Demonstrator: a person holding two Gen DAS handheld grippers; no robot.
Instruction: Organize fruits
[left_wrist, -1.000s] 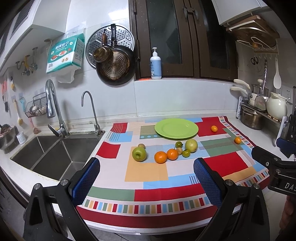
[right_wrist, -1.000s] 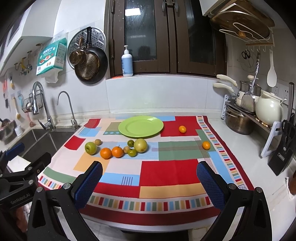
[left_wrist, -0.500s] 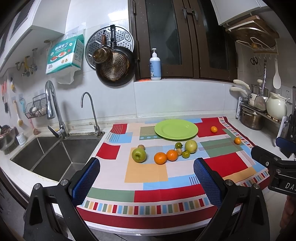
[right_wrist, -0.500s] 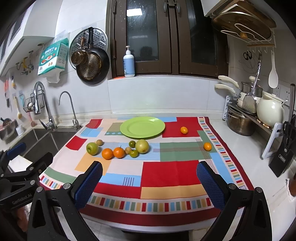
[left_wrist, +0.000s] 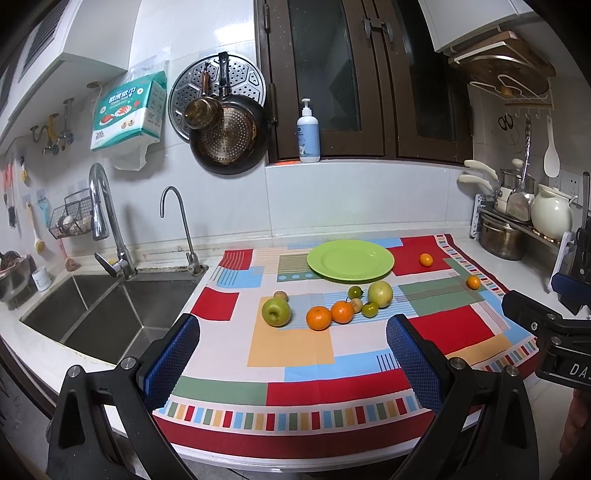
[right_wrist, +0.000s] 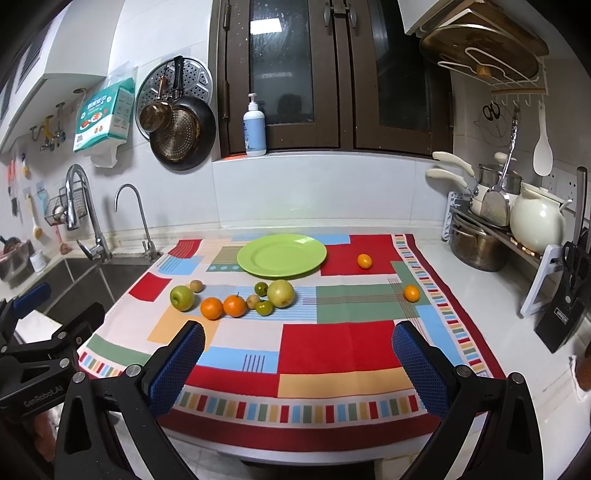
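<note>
on the patterned cloth (left_wrist: 291, 347), fruits (left_wrist: 318, 317) lie beyond both wide-spread grippers.

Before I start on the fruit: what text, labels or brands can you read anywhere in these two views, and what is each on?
"GenRobot.AI": on the left gripper body, seen in the right wrist view.
"DA": cut off at the frame edge, on the right gripper body.
Paper towel pack: large print too blurred to read.
Pump bottle and knife block labels: too small.

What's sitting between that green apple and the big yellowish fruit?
In the right wrist view, between green apple and yellowish fruit: two oranges, one small brownish fruit, two small green fruits.
</note>
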